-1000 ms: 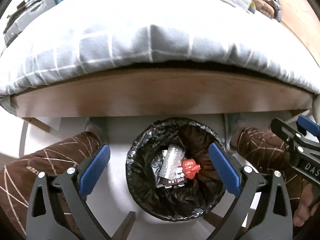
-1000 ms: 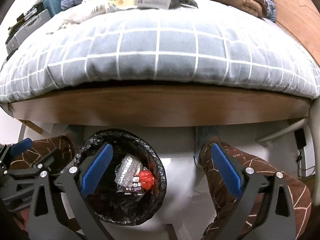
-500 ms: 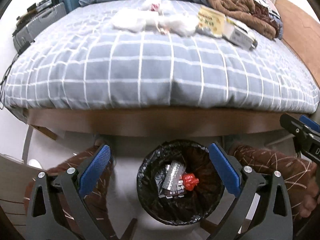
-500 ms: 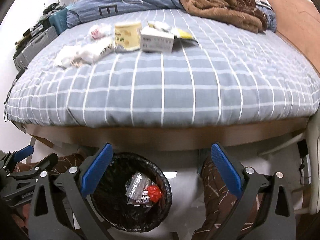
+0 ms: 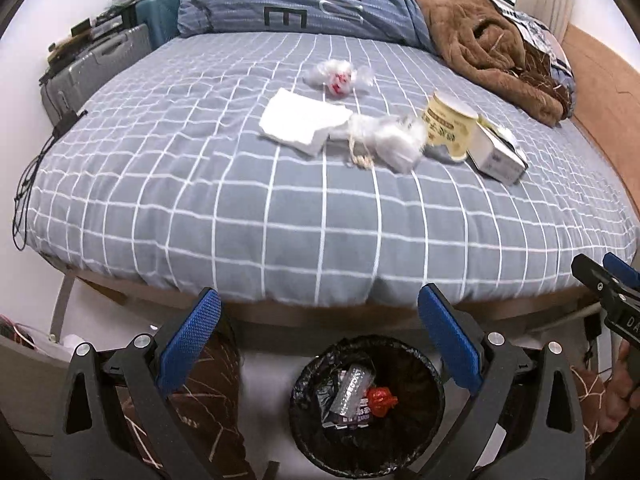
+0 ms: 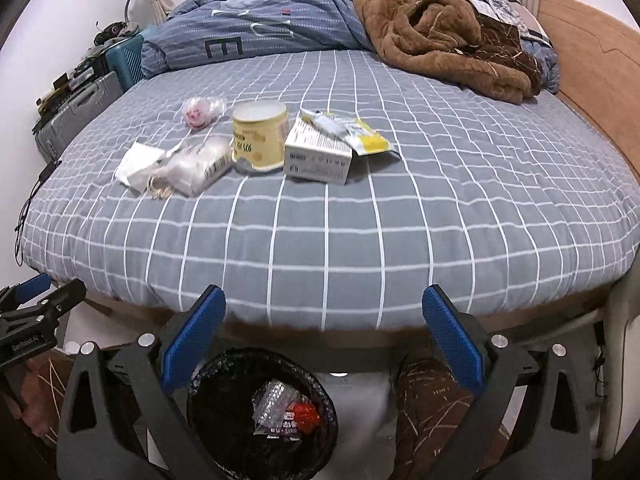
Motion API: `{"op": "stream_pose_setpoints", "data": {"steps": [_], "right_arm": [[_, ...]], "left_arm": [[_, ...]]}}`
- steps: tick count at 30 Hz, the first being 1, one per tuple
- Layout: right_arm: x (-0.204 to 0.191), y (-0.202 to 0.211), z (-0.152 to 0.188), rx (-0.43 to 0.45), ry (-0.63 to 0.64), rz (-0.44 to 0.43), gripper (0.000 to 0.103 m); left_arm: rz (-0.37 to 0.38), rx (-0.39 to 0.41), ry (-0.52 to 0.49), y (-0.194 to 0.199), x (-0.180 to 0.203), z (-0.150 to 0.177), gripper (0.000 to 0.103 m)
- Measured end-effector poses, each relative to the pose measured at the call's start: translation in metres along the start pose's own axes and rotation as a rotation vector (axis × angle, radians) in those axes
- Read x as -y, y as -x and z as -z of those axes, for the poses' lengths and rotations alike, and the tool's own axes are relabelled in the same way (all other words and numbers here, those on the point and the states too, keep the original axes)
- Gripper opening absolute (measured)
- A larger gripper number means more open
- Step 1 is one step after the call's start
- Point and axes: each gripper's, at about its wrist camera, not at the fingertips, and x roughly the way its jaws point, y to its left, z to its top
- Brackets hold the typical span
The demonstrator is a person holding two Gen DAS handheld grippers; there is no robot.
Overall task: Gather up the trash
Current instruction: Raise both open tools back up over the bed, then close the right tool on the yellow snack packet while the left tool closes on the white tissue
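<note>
A black-lined trash bin (image 5: pixel 424 408) (image 6: pixel 224 376) stands on the floor below the bed edge, holding wrappers and a red scrap. On the grey checked bed lie a white tissue (image 5: pixel 300 120) (image 6: pixel 136 160), a clear plastic bag (image 5: pixel 392 140) (image 6: pixel 196 168), a small plastic wad with red (image 5: pixel 336 76) (image 6: pixel 198 110), a yellow cup (image 5: pixel 448 124) (image 6: pixel 260 136), a white box (image 5: pixel 496 152) (image 6: pixel 316 152) and a yellow packet (image 6: pixel 360 136). My left gripper (image 5: pixel 316 340) and right gripper (image 6: pixel 324 336) are both open and empty, above the bin.
A brown blanket (image 6: pixel 440 32) and a blue duvet (image 5: pixel 304 4) lie at the far end of the bed. Suitcases (image 5: pixel 96 60) stand at the left. My legs in brown trousers (image 6: pixel 432 408) flank the bin. A wooden headboard (image 6: pixel 592 72) is at the right.
Both grippers have risen and tilted up from the bin, so the bed top and its trash have come into view. Both stay open and empty.
</note>
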Motion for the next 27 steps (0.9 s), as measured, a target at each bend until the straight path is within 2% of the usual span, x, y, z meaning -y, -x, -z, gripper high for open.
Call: {"op": "stream_pose_setpoints", "data": {"steps": [13, 25, 27], "right_arm": [[0.004, -0.031, -0.054, 0.004, 0.079, 0.003, 0.092], [0.014, -0.079, -0.106, -0.027, 0.116, 0.009, 0.091], [0.016, -0.087, -0.116, -0.037, 0.121, -0.010, 0.090]], "left_arm": [[-0.018, 0.016, 0.005, -0.023, -0.008, -0.059, 0.097], [-0.023, 0.024, -0.001, -0.066, -0.013, -0.122, 0.097], [-0.023, 0.019, 0.004, -0.075, -0.015, -0.132, 0.097]]}}
